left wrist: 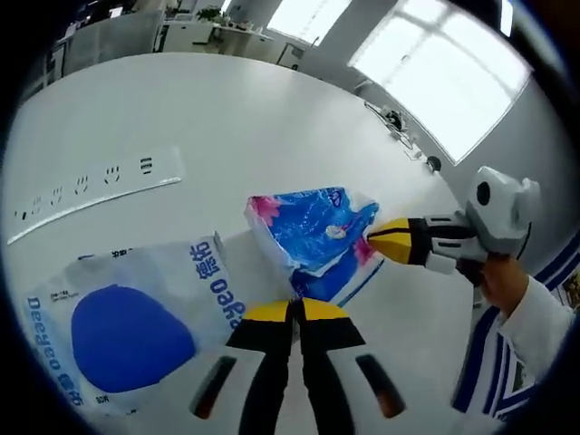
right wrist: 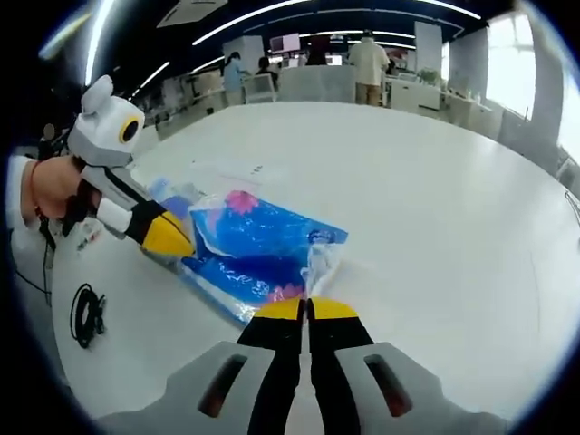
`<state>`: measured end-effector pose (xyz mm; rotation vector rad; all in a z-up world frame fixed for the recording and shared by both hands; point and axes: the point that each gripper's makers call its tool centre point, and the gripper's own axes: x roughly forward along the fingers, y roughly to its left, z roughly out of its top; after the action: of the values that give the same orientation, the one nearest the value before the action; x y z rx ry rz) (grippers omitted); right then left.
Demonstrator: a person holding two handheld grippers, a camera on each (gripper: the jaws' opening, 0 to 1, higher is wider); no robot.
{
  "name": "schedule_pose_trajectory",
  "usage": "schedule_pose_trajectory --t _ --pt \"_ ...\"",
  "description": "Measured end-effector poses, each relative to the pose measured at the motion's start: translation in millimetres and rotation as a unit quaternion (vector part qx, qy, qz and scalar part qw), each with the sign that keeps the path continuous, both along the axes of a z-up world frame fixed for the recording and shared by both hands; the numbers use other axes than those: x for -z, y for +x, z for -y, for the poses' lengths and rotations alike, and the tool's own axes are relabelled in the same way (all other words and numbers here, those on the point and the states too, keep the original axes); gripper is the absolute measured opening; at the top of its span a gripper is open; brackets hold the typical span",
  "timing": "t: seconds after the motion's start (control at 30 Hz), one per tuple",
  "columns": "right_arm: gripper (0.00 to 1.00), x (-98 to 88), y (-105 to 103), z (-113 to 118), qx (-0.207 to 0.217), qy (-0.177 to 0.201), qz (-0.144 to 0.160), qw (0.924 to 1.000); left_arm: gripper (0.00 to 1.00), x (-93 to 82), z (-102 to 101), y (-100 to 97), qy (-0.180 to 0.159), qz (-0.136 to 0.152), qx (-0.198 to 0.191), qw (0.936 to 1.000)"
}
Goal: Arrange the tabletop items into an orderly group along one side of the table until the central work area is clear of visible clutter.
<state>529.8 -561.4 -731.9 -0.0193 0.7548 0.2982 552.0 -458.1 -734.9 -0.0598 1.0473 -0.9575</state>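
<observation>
Along the left gripper view first: my left gripper (left wrist: 292,311) had its jaws pressed together, pinching the near edge of the blue tissue pack (left wrist: 313,237), which lay on the white table (left wrist: 272,127) well in from the edges. My right gripper (left wrist: 373,240) came in from the side, its tip on the pack's far end. Beside the pack lay a white plastic bag (left wrist: 136,317), and beyond it a power strip (left wrist: 95,190).

Over in the right gripper view, my right gripper (right wrist: 306,308) was closed on a twist of the pack's wrapper (right wrist: 319,258). The pack looked light, soft and slippery; I judged the film ends the best hold.
</observation>
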Motion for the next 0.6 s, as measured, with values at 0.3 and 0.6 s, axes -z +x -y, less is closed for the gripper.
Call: schedule_pose_trajectory --t 0.3,0.6 --pt "0.03 6.5 0.2 -1.0 -0.003 0.002 -0.008 1.0000 0.04 3.0 0.2 4.5 -0.001 0.010 -0.005 0.9999" --pt "0.11 9.8 -0.4 -0.8 -0.006 -0.002 -0.010 0.9999 0.08 4.3 -1.1 7.0 0.002 0.018 -0.007 0.9998"
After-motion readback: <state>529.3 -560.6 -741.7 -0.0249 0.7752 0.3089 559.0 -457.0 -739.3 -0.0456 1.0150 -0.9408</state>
